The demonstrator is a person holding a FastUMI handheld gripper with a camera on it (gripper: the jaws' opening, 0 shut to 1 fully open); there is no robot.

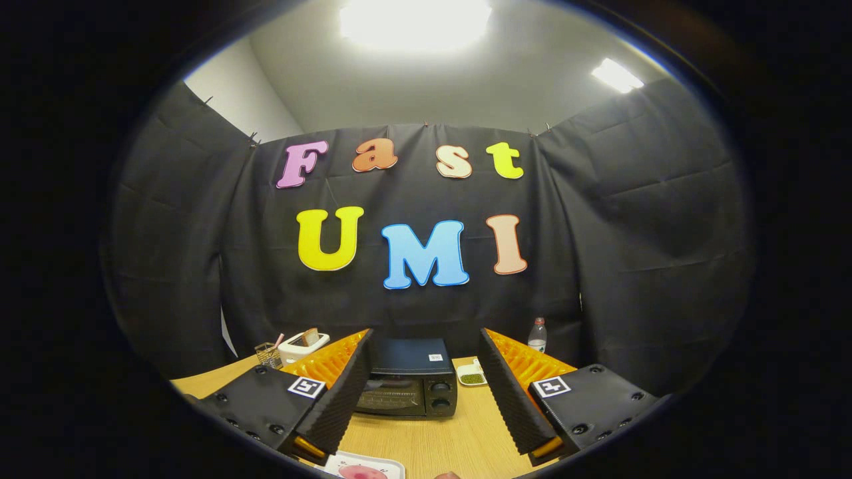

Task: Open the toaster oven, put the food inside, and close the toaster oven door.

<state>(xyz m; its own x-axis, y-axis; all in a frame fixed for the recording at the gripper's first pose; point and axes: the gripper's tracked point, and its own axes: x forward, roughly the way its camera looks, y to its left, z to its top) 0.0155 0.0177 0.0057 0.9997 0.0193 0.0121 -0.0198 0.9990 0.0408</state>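
A black toaster oven (409,382) stands on the wooden table (459,439), beyond my fingers and between them in the view. Its glass door looks shut, with two knobs on its right side. My gripper (423,386) is open, held well back from the oven, with nothing between its fingers. Just below the left finger (339,399), a white tray (363,467) carries a pink piece of food (363,473), only partly seen.
A white toaster (303,346) with bread in it and a small wire basket (267,354) stand left of the oven. To the oven's right lie a small white dish (472,376) with something green and a water bottle (537,335). Black cloth walls close the booth behind.
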